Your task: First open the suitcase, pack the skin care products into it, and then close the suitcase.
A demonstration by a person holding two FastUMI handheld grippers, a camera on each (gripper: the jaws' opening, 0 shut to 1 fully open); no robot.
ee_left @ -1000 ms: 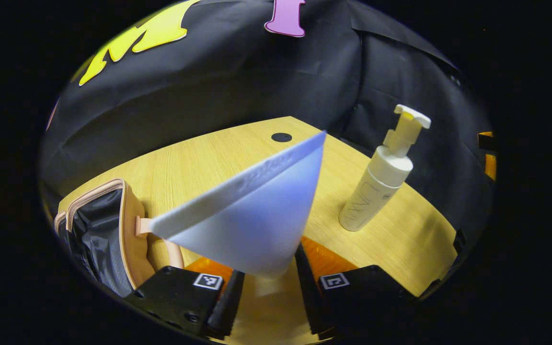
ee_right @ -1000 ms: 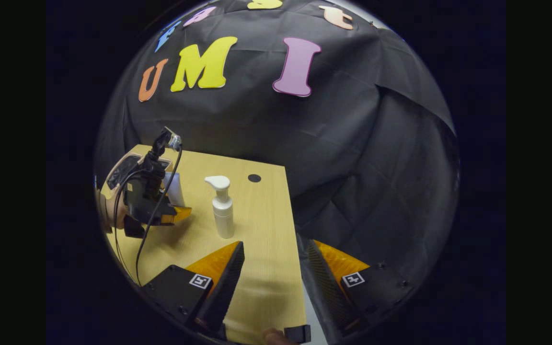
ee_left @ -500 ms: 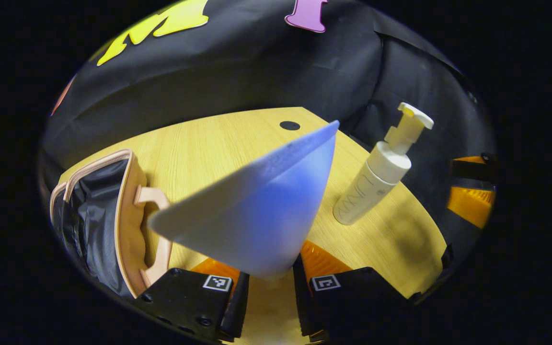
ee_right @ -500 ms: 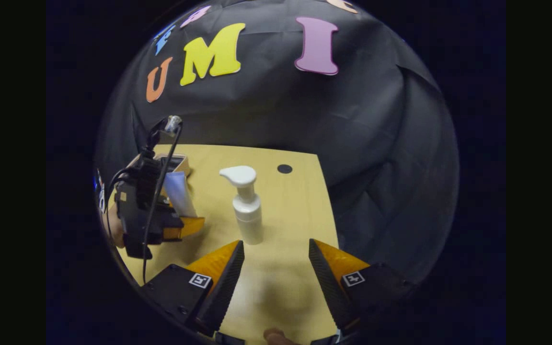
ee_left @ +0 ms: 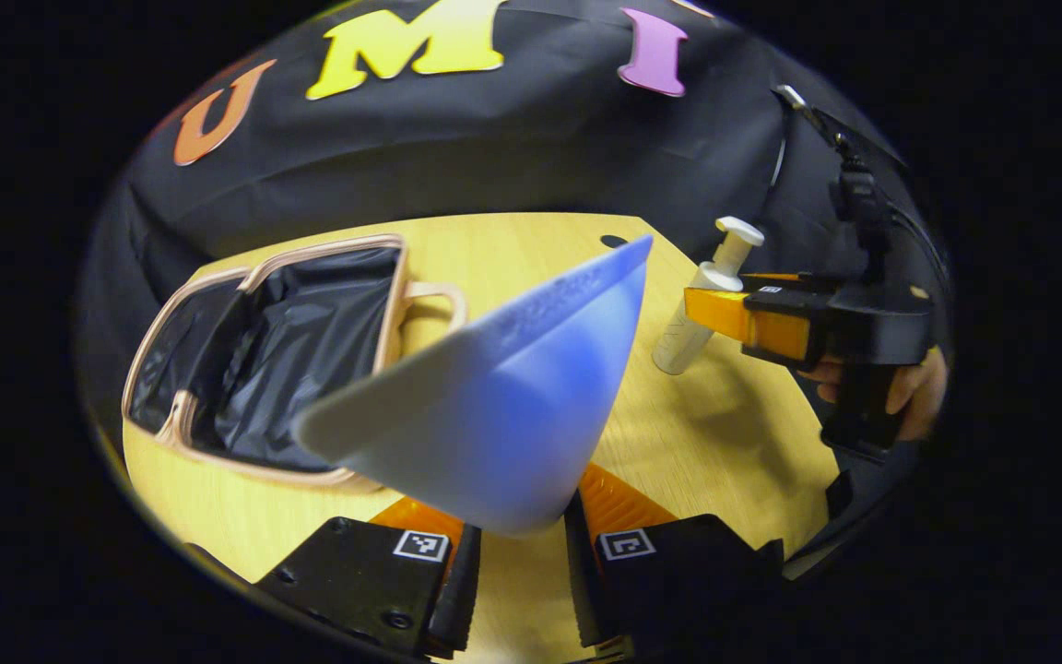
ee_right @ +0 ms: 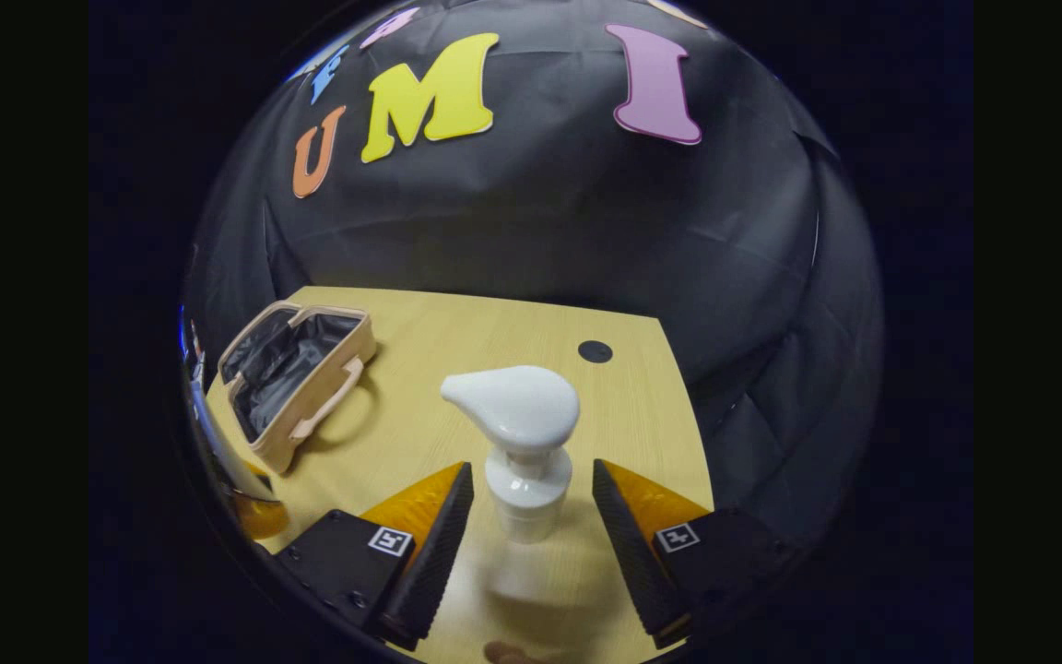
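My left gripper point(ee_left: 514, 544) is shut on a pale blue-white tube point(ee_left: 494, 406), held up above the wooden table, to the right of the open tan case with black lining point(ee_left: 282, 350). In the right gripper view the same open case point(ee_right: 296, 378) lies at the table's left. A white pump bottle point(ee_right: 520, 443) stands upright between the fingers of my right gripper point(ee_right: 531, 535), which is open around it with a gap on each side. The left gripper view shows that bottle point(ee_left: 702, 295) with the right gripper point(ee_left: 771, 318) at it, held by a hand point(ee_left: 909, 397).
The light wooden table point(ee_right: 457, 341) has a round dark hole point(ee_right: 595, 350) near its far right corner. Black cloth walls close in behind and on the right. The table's right edge runs close to the bottle.
My left gripper has swung left with the tube, bringing the open case into fuller view. My right gripper has moved forward until the pump bottle stands between its fingers.
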